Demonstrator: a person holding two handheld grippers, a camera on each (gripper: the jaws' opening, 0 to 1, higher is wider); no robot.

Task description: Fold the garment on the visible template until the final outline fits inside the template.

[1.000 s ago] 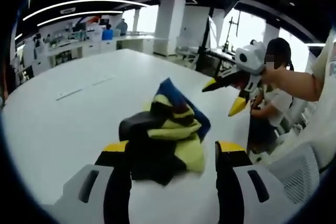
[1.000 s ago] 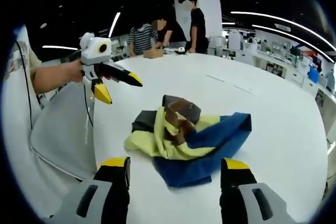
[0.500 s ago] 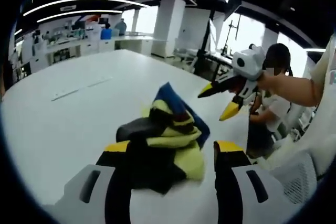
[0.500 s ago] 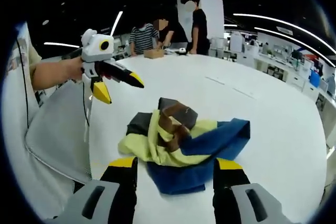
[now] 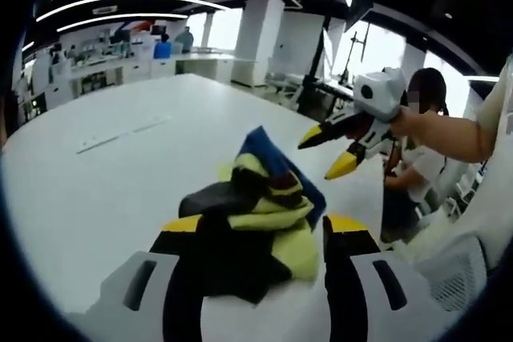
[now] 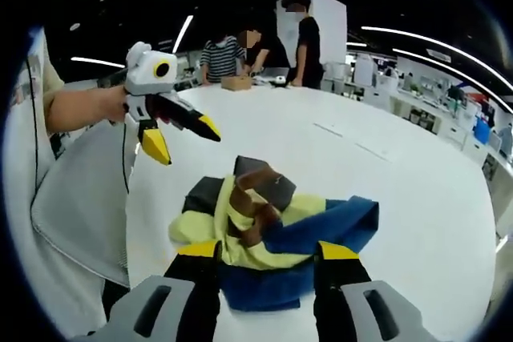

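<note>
Both grippers are standing with jaws wide apart, holding nothing: the left gripper (image 5: 255, 234) and the right gripper (image 6: 268, 252) are each framing the near edge of the garment (image 6: 272, 218). The crumpled yellow, blue, black and brown garment is lying on a white table (image 6: 417, 198), with people standing at its far side.

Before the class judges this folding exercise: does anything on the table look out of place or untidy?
Yes. The garment lies crumpled in a heap on the white table, with yellow, blue, brown and dark parts bunched over one another rather than laid flat. Both tongs, left and right, stand open above it.
</note>
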